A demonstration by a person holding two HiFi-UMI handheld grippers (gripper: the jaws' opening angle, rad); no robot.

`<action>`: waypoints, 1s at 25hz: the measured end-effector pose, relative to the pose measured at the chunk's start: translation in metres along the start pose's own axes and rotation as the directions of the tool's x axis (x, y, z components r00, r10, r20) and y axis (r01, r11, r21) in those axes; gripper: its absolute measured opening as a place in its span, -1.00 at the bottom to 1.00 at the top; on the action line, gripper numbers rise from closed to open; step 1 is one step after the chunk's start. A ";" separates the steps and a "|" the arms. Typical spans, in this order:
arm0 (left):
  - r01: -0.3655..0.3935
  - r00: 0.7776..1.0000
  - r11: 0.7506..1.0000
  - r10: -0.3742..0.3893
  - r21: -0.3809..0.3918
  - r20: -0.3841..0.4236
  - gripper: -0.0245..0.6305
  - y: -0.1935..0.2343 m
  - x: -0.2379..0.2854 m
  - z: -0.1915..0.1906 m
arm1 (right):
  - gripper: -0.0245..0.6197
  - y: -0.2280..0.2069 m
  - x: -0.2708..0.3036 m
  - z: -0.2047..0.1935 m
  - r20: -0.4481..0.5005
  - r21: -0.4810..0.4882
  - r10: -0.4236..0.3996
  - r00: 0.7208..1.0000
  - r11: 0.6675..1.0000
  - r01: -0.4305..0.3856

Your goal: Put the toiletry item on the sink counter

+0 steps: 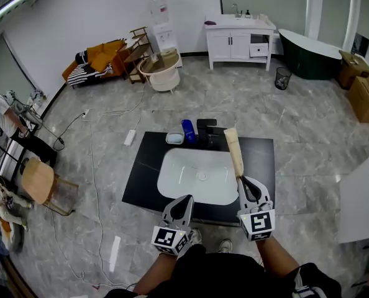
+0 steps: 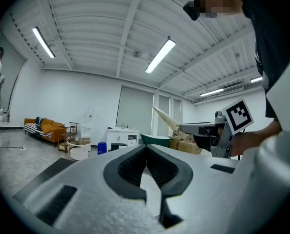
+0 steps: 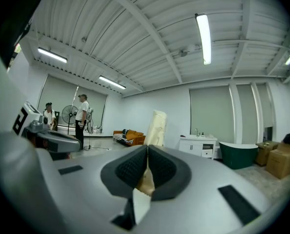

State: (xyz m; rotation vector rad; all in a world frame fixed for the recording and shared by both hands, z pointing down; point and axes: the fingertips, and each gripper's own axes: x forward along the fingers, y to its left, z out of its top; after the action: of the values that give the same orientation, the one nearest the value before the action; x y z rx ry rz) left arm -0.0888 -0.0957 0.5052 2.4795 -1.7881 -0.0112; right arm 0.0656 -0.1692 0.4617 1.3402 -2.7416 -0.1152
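Observation:
A long cream toiletry tube [image 1: 234,151] sticks forward from my right gripper [image 1: 241,180], which is shut on its lower end. The tube hangs over the black counter [image 1: 262,160], just right of the white sink basin [image 1: 197,176]. In the right gripper view the tube [image 3: 155,128] rises from between the closed pads of the right gripper [image 3: 147,155]. My left gripper [image 1: 186,198] is shut with nothing in it, at the counter's near edge below the basin. The left gripper view shows the left gripper [image 2: 146,147] with its tips together, and the tube [image 2: 165,119] off to the right.
A blue bottle [image 1: 188,130], a black item [image 1: 206,129] and a pale dish [image 1: 175,138] stand along the counter's far edge. Farther off are a white vanity [image 1: 237,39], a dark green bathtub [image 1: 309,51], a bin [image 1: 282,77], cardboard boxes [image 1: 364,95] and a chair [image 1: 41,182].

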 end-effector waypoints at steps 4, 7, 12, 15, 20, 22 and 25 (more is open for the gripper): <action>0.053 0.999 0.999 -0.052 0.000 -0.011 -0.90 0.011 0.026 0.000 | -0.89 -0.011 0.018 0.005 0.002 -0.010 -0.042 0.999 0.999 0.042; 0.108 0.994 0.994 -0.108 0.010 -0.017 -0.90 0.016 0.045 0.002 | -0.89 -0.022 0.028 0.006 -0.004 -0.013 -0.087 0.996 0.996 0.087; 0.171 0.985 0.985 -0.170 0.029 -0.022 -0.90 0.032 0.070 0.004 | -0.89 -0.036 0.039 0.000 -0.029 -0.026 -0.153 0.988 0.988 0.153; 0.198 0.980 0.980 -0.197 0.022 -0.031 -0.90 0.040 0.082 0.003 | -0.89 -0.043 0.044 -0.006 -0.056 -0.030 -0.184 0.981 0.983 0.182; 0.235 0.971 0.972 -0.234 0.017 -0.039 -0.90 0.046 0.098 0.001 | -0.89 -0.053 0.051 -0.018 -0.100 -0.035 -0.228 0.969 0.974 0.225; 0.251 0.967 0.968 -0.251 0.014 -0.040 -0.90 0.046 0.104 0.000 | -0.89 -0.057 0.051 -0.026 -0.120 -0.040 -0.247 0.962 0.969 0.244; 0.271 0.962 0.962 -0.271 0.009 -0.043 -0.90 0.044 0.112 -0.003 | -0.89 -0.065 0.052 -0.041 -0.149 -0.045 -0.272 0.951 0.962 0.268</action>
State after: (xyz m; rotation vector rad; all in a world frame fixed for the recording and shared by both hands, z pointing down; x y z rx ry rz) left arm -0.0949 -0.2158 0.5165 2.6932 -1.4245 0.0356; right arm 0.0893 -0.2514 0.4978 1.6378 -2.4122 -0.0590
